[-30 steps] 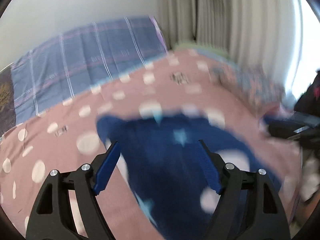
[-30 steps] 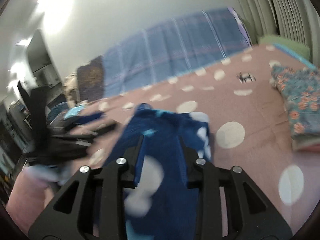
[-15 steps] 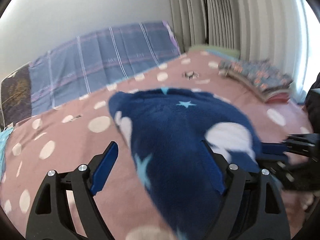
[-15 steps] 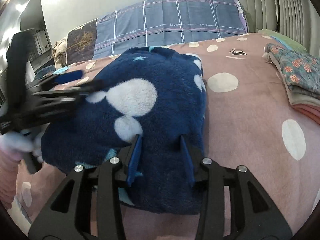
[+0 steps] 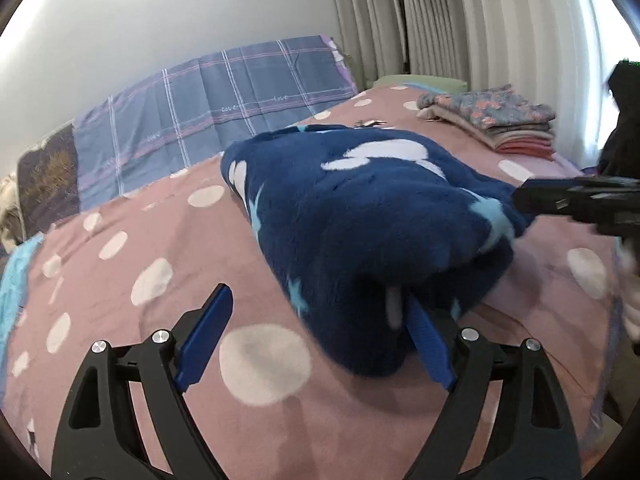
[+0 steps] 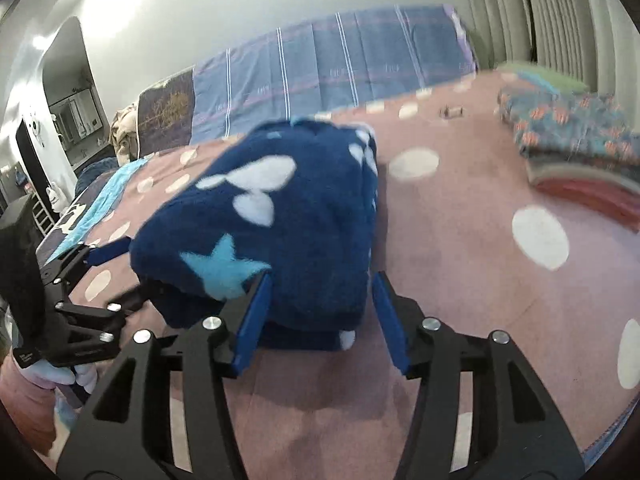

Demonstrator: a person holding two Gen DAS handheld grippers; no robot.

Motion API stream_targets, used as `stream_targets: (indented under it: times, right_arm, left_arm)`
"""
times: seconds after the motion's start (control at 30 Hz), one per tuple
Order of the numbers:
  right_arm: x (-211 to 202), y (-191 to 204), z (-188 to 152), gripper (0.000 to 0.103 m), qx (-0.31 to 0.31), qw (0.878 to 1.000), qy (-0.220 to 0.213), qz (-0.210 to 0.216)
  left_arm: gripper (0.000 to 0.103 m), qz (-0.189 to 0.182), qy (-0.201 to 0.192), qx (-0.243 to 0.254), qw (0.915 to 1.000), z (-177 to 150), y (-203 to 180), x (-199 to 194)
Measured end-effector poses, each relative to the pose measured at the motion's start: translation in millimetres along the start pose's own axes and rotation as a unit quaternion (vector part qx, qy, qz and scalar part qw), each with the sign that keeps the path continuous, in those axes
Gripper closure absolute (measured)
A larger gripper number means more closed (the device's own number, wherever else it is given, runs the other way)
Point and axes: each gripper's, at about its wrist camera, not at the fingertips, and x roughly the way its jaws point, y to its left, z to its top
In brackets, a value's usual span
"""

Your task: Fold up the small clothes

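Note:
A navy fleece garment [image 5: 360,208] with white blobs and light-blue stars lies bunched and folded over on the pink dotted bedspread [image 5: 140,240]. My left gripper [image 5: 316,340] is open at its near edge; the cloth drapes over the right finger [image 5: 428,344]. In the right wrist view the garment [image 6: 280,216] sits just ahead of my right gripper [image 6: 320,316], which is open with the cloth's near edge between its fingers. The left gripper [image 6: 100,280] shows at that view's left, the right gripper [image 5: 576,204] at the left view's right.
A stack of folded clothes [image 5: 504,120] [image 6: 576,152] lies on the bed's far right. A blue plaid blanket [image 5: 208,108] covers the headboard end. Curtains [image 5: 480,20] hang at the right. A turquoise cloth [image 6: 100,196] lies at the bed's left edge.
The garment's far part has been brought over toward me into a folded heap. My right gripper has opened and let go of the cloth. Both grippers have drawn back and lower.

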Motion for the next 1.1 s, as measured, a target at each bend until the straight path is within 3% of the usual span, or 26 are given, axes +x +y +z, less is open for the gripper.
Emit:
stream_targets:
  times: [0.1,0.13,0.2,0.27,0.4,0.5,0.57,0.7,0.77,0.83,0.93,1.0,1.03,1.1]
  right_arm:
    - [-8.0,12.2,5.2,0.049,0.003,0.996,-0.040,0.074]
    - [-5.1,15.7,7.2,0.049,-0.003,0.996,-0.039,0.077]
    - [17.8,21.6,7.3,0.051,-0.016,0.999,-0.011,0.048]
    - [57.9,10.2,-2.0,0.055,-0.003,0.998,0.056,0.004]
    - [61.7,10.0,-8.6,0.058,-0.024,0.998,0.052,-0.013]
    - [66.3,21.5,-12.0,0.057,-0.064,0.996,0.044,-0.038]
    - [65.5,15.0,-11.6,0.057,-0.050,0.998,0.043,-0.025]
    - [53.3,9.1,-9.5,0.057,-0.041,0.998,0.046,0.003]
    - [38.1,9.3,-6.1,0.057,-0.038,0.998,0.044,0.013]
    - [20.8,8.3,4.6,0.057,-0.027,0.999,0.023,0.028]
    - [9.8,9.5,28.7,0.056,-0.010,0.998,-0.006,0.061]
    - [11.6,13.7,41.5,0.056,-0.006,0.997,-0.019,0.069]
    - [18.7,16.6,47.5,0.056,-0.006,0.998,-0.022,0.063]
    - [44.3,14.2,47.6,0.059,0.007,0.998,0.016,0.055]
  left_arm:
    - [0.017,0.024,0.001,0.011,0.9996,5.9,-10.8,10.5]
    - [0.017,0.032,0.004,0.017,0.9993,6.3,-14.8,14.4]
    - [0.017,0.049,0.014,0.032,0.9982,3.8,-19.8,22.2]
    - [0.016,0.095,0.036,0.055,0.9933,-6.7,-15.1,28.4]
    - [0.016,0.093,0.057,0.048,0.9929,-20.3,10.0,23.2]
    - [0.016,0.112,0.050,0.072,0.9898,-17.0,-0.1,23.1]
    - [0.016,0.123,0.043,0.087,0.9876,-18.6,-6.9,19.4]
    - [0.018,0.067,0.055,0.048,0.9951,-15.4,3.2,-0.4]
    - [0.027,0.019,0.050,0.018,0.9984,-12.0,12.5,-18.5]
    - [0.033,-0.041,0.029,-0.022,0.9985,-0.2,28.5,-40.2]
    - [0.038,-0.072,-0.041,-0.053,0.9952,37.1,45.0,-59.3]
    - [0.038,-0.080,-0.062,-0.053,0.9935,58.4,44.1,-47.4]
    - [0.038,-0.083,-0.054,-0.058,0.9934,64.6,43.8,-32.8]
    - [0.040,-0.089,0.002,-0.058,0.9944,64.3,40.2,17.7]
